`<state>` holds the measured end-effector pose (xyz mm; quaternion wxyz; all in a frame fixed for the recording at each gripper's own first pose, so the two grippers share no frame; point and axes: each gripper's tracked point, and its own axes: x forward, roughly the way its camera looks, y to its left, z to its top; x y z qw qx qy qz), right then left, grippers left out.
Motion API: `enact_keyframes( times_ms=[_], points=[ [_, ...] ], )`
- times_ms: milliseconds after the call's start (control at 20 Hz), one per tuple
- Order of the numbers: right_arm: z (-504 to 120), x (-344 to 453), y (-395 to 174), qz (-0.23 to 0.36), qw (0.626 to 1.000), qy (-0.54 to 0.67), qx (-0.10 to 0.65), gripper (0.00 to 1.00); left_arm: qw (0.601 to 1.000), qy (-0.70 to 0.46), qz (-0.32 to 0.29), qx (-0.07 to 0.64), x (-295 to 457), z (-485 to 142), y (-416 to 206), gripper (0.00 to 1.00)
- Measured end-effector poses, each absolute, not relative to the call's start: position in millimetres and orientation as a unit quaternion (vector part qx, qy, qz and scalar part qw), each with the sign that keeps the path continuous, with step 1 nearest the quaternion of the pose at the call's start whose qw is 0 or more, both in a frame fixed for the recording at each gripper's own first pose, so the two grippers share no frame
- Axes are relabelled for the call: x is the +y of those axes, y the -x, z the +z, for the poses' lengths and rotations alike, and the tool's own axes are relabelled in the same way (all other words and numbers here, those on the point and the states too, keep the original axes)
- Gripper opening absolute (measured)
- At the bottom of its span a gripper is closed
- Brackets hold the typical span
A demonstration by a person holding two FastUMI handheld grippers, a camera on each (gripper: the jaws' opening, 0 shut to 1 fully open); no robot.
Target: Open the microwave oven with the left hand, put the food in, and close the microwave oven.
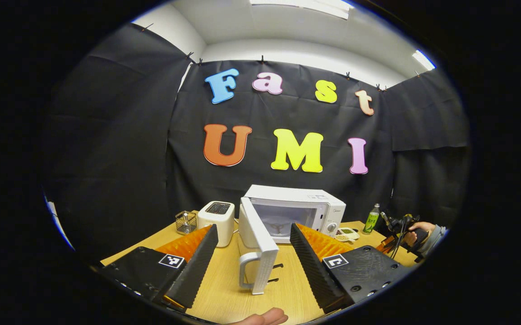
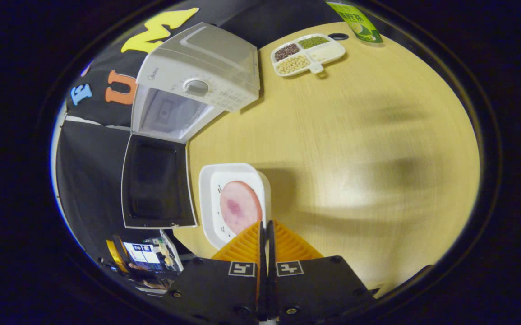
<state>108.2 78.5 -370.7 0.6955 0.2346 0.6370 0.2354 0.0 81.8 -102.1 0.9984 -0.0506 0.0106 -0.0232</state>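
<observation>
In the left gripper view my left gripper (image 1: 255,239) has its fingers spread wide at the bottom of the frame, gripping nothing, with the swung-open microwave door (image 1: 256,246) standing between them and the microwave (image 1: 296,210) behind it at centre. In the right gripper view my right gripper (image 2: 267,230) is pinched on the rim of the white plate (image 2: 215,180), bottom centre. The plate carries a pink slice of food (image 2: 240,206), with the wooden table (image 2: 355,149) beneath and the open microwave at upper left.

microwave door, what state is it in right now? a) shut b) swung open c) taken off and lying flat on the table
b: in the left gripper view the microwave door stands swung out from the microwave, with the inside in view.
</observation>
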Motion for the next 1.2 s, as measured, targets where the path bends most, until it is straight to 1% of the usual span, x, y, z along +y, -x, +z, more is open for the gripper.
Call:
enact_keyframes(
  times_ms=[200,450,600,700,750,850,900,950,1050,1200],
  points=[
    [-365.6,121.9,-110.7,0.196,0.707,-0.255,0.63,0.04,0.999,0.045,-0.01,0.004,102.2,-103.5,-1.6,0.95],
    [-363.4,197.4,-111.9,0.162,0.695,-0.33,0.618,0.04,0.999,0.038,0.0,0.013,116.3,-118.3,2.0,0.95],
    [-369.1,242.5,-130.3,0.136,0.694,-0.407,0.578,0.04,0.999,0.033,-0.014,0.026,108.0,-126.6,2.7,0.95],
    [-373.1,262.6,-145.3,0.128,0.71,-0.428,0.544,0.04,0.999,0.025,-0.018,0.024,105.9,-125.0,1.5,0.95],
    [-372.9,273.9,-151.3,0.128,0.715,-0.442,0.526,0.0,0.999,0.023,-0.019,0.022,105.7,-123.3,2.2,0.95],
    [-365.0,297.5,-164.1,0.137,0.707,-0.489,0.493,0.0,0.999,0.027,-0.019,0.023,104.3,-122.6,3.6,0.95],
    [-359.5,307.1,-173.0,0.141,0.704,-0.512,0.472,0.04,0.999,0.027,-0.022,0.021,101.5,-121.2,4.3,0.95],
    [-356.7,313.8,-184.0,0.137,0.705,-0.53,0.45,0.04,0.999,0.027,-0.026,0.018,99.0,-118.0,6.7,0.95],
    [-359.6,323.0,-206.6,0.11,0.716,-0.552,0.413,0.04,0.999,0.027,-0.03,0.015,96.4,-116.6,4.3,0.95],
    [-367.1,337.7,-242.1,0.07,0.719,-0.586,0.367,0.04,0.999,0.03,-0.037,0.012,93.7,-114.5,0.4,0.95]
  ],
)
